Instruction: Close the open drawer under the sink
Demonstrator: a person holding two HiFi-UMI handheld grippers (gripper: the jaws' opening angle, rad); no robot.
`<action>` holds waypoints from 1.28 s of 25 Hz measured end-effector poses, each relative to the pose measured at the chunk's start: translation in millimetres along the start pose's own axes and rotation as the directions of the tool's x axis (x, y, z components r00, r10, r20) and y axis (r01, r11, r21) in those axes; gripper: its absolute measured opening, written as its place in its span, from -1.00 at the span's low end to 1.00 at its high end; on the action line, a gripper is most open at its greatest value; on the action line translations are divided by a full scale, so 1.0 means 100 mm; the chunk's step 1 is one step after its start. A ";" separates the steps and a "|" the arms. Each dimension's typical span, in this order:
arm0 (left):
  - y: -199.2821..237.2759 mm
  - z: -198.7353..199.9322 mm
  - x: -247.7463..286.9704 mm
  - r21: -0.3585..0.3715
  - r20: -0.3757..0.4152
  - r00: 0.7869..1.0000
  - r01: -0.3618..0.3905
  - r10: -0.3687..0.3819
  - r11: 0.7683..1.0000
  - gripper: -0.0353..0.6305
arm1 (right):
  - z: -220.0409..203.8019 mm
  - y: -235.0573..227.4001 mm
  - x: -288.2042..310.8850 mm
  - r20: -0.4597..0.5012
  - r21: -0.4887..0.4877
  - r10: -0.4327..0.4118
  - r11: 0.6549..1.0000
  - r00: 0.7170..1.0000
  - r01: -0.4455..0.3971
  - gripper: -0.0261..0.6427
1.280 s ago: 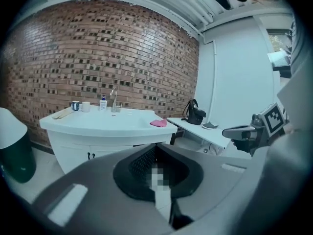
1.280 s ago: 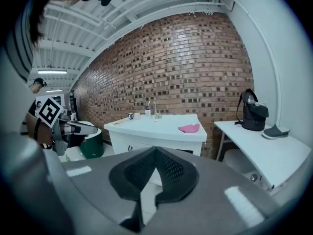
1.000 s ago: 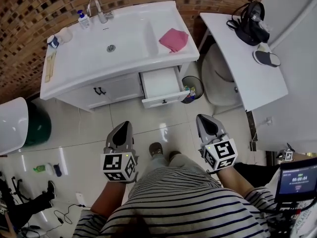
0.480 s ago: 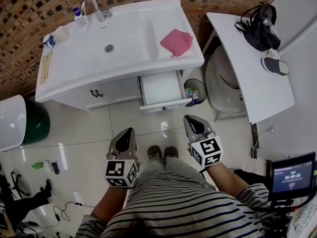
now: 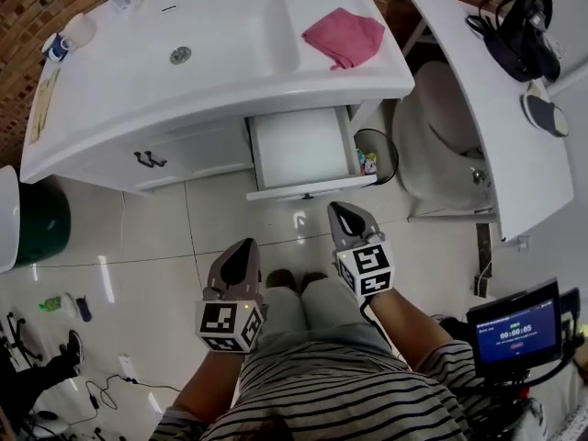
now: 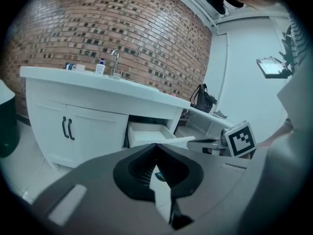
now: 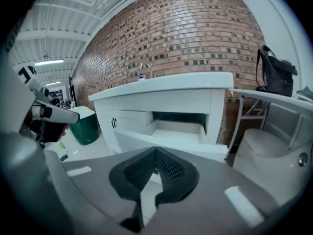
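Observation:
The white open drawer [image 5: 301, 147] sticks out under the right end of the white sink vanity [image 5: 119, 108]; its inside looks empty. Its front panel [image 5: 312, 189] faces me. My right gripper [image 5: 342, 211] is shut and holds nothing; its tip hangs just short of the front panel, apart from it. My left gripper [image 5: 241, 246] is shut too, lower and further left, over the floor tiles. In the left gripper view the drawer [image 6: 149, 133] lies ahead beyond the closed jaws, with the right gripper [image 6: 217, 142] beside it. In the right gripper view the drawer [image 7: 171, 131] fills the middle.
A pink cloth [image 5: 344, 37] lies on the counter. A small bin [image 5: 375, 159] with rubbish stands right of the drawer, beside a round white fixture [image 5: 441, 136] and a white table [image 5: 496, 127] carrying a black bag [image 5: 519, 35]. A green bin [image 5: 41, 223] stands at the left.
The person has stepped closer to the vanity, so the drawer looms larger. Both grippers have come nearer the drawer, the right one ending just before its front panel.

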State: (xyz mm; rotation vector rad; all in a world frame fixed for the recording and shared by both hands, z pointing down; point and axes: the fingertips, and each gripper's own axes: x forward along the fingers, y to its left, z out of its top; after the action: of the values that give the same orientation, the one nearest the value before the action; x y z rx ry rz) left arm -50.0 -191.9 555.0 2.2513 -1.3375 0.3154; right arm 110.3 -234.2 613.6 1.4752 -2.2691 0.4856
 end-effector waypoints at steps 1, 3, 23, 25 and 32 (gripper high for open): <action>0.00 -0.10 0.07 0.000 -0.005 1.000 0.005 -0.005 1.000 -0.86 | -0.08 -0.01 0.10 -0.002 -0.003 -0.005 1.000 1.000 0.005 -0.92; -0.01 -0.25 0.16 -0.004 -0.016 1.000 0.017 -0.017 1.000 -0.86 | -0.21 -0.01 0.24 -0.006 -0.009 -0.013 1.000 1.000 0.013 -0.92; -0.01 -0.41 0.42 -0.016 -0.057 0.998 0.038 -0.039 0.999 -0.86 | -0.30 -0.19 0.62 -0.007 -0.011 -0.077 0.997 0.997 0.077 -0.92; -0.01 -0.38 0.42 -0.018 -0.056 0.998 0.041 -0.042 0.999 -0.86 | -0.27 -0.21 0.64 -0.007 -0.017 -0.077 0.997 0.997 0.077 -0.92; 0.09 -0.32 0.40 -0.038 -0.053 0.998 0.015 -0.017 0.999 -0.86 | -0.13 -0.27 0.78 -0.007 -0.007 -0.096 0.995 0.995 0.096 -0.92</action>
State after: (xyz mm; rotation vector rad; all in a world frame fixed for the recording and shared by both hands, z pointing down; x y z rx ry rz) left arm -36.7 -208.5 602.3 2.2057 -1.2873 0.3400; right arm 108.1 -299.3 665.9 1.5684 -2.1803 0.4527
